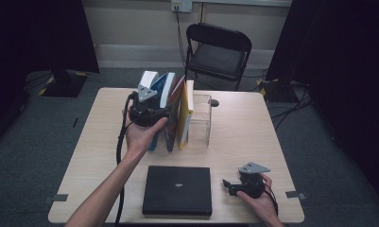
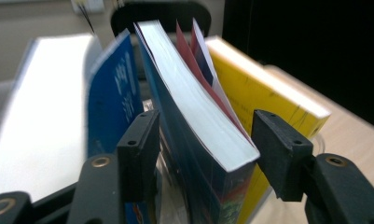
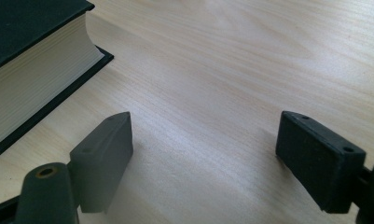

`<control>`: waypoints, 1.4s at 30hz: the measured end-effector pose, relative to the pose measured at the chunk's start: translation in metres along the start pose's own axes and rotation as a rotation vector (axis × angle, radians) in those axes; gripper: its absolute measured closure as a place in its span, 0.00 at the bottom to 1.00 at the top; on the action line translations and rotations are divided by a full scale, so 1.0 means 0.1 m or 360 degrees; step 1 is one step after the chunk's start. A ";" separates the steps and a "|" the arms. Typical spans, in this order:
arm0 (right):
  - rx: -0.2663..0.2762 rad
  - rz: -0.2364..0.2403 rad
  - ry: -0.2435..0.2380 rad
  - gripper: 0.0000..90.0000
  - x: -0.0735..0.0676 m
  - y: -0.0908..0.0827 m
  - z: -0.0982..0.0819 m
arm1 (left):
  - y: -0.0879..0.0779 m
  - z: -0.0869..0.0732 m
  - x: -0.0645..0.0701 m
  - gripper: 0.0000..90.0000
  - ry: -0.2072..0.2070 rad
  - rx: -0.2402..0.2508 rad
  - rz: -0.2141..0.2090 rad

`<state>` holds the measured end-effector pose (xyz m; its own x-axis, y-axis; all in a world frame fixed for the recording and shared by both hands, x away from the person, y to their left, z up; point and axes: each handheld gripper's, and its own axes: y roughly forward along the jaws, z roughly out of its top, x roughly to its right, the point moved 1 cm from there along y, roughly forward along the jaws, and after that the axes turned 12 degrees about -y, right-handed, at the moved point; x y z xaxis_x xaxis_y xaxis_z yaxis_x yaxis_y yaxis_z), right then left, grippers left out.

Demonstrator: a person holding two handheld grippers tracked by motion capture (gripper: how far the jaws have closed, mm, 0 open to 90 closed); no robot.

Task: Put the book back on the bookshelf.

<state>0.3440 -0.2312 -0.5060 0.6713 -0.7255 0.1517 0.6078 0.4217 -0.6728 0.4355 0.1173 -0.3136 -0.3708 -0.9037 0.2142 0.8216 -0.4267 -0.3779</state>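
Several books stand leaning in a row mid-table, against a clear plastic holder (image 1: 202, 120). My left gripper (image 1: 148, 105) sits on top of the row, held by a hand. In the left gripper view its jaws (image 2: 205, 140) straddle a thick teal book (image 2: 194, 107) with white page edges, and both pads lie against its sides. A blue book (image 2: 112, 93) leans to the left of it, with thin red and white ones (image 2: 201, 60) and a yellow book (image 2: 264, 88) to the right. My right gripper (image 1: 230, 185) rests open near the front edge, its jaws (image 3: 203, 144) over bare wood.
A black hardcover book (image 1: 177, 189) lies flat at the table's front, just left of the right gripper, and its page edge (image 3: 31, 70) is close to the left jaw. A black folding chair (image 1: 218, 52) stands behind the wooden table (image 1: 244, 132).
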 end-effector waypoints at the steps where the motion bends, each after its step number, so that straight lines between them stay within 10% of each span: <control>1: 0.0000 0.0000 0.0001 0.21 0.00 0.00 0.00 | -0.01 -0.01 0.00 0.48 -0.0006 -0.0001 -0.0002; 21: 0.0058 0.0074 0.0073 0.31 0.03 -0.03 0.09 | -0.07 -0.64 -0.11 0.51 -0.0054 -0.0140 -0.0172; 30: 0.0252 0.0095 0.0057 0.39 0.03 -0.06 0.55 | -0.26 -1.25 -0.32 0.49 0.0033 -0.0312 -0.0142; 42: 0.0459 0.0165 0.0026 0.45 -0.07 0.13 1.29 | -0.37 -1.67 -0.64 0.41 0.0045 -0.0474 -0.0156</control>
<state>0.4016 -0.1506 -0.4224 0.7308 -0.6780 0.0799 0.6332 0.6294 -0.4504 0.3562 0.1848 -0.4634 -0.4571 -0.8566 0.2392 0.6200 -0.4998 -0.6049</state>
